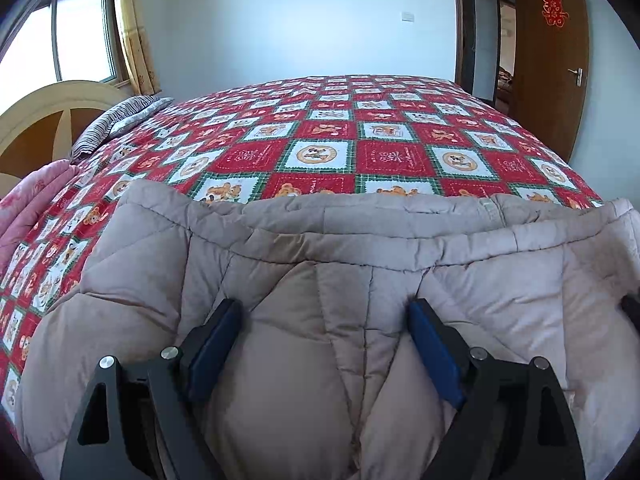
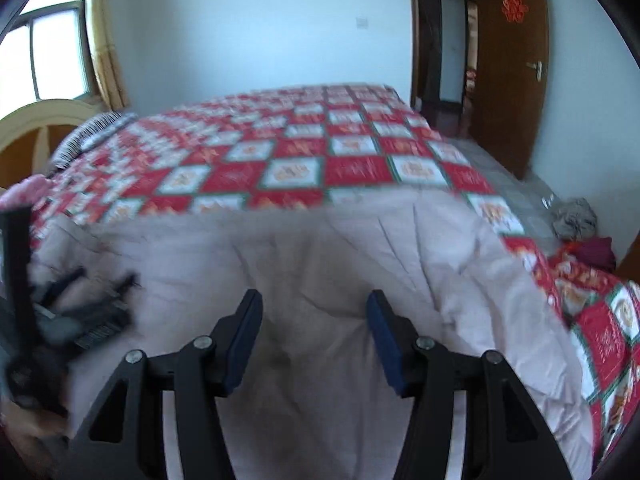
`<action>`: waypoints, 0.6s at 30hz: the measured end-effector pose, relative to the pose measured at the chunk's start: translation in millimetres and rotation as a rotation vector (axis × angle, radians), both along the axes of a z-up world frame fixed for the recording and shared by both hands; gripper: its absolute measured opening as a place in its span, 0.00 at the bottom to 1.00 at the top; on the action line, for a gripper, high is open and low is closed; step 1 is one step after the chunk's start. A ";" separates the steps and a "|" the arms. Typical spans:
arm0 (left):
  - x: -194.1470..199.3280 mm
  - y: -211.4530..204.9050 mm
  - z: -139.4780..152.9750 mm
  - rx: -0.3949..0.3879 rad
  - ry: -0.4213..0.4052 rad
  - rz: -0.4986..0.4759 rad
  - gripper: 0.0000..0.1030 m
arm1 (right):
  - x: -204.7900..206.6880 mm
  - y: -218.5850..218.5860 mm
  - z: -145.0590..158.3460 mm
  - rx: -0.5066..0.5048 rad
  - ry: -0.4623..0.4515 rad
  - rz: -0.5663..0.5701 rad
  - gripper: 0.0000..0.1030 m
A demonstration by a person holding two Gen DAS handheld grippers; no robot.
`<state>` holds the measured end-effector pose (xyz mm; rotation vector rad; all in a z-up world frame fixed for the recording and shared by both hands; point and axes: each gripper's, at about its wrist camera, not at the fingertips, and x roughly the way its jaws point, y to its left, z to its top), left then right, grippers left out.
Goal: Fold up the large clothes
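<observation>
A large beige quilted padded coat (image 1: 320, 272) lies at the near edge of the bed; it also shows, blurred, in the right wrist view (image 2: 320, 248). My left gripper (image 1: 324, 316) is open, its blue-padded fingers (image 1: 216, 344) spread just above the coat's middle, holding nothing. My right gripper (image 2: 315, 312) is open above the coat further right, empty. The left gripper (image 2: 68, 320) shows as a dark blur at the left of the right wrist view.
The bed has a red, white and green checked cover (image 1: 360, 136). A striped pillow (image 1: 116, 120) and a pink quilt (image 1: 32, 200) lie at the left by the headboard (image 1: 36, 120). A brown door (image 2: 508, 72) and clothes on the floor (image 2: 576, 220) are at the right.
</observation>
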<state>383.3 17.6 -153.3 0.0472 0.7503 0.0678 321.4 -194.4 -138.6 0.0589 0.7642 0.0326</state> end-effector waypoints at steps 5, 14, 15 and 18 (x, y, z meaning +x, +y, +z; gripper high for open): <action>-1.1 -0.7 0.1 0.005 -0.002 0.002 0.84 | 4.5 -5.8 -15.2 0.039 -0.042 -0.006 0.57; -17.3 13.5 13.1 -0.072 0.063 -0.042 0.84 | 0.5 -8.0 -14.9 0.048 -0.039 -0.009 0.58; -28.7 22.8 20.2 -0.111 0.060 -0.048 0.84 | 0.8 -7.8 -14.9 0.046 -0.039 -0.009 0.58; -79.3 63.7 39.9 -0.201 0.031 -0.017 0.84 | 1.5 -7.7 -15.1 0.040 -0.038 -0.009 0.58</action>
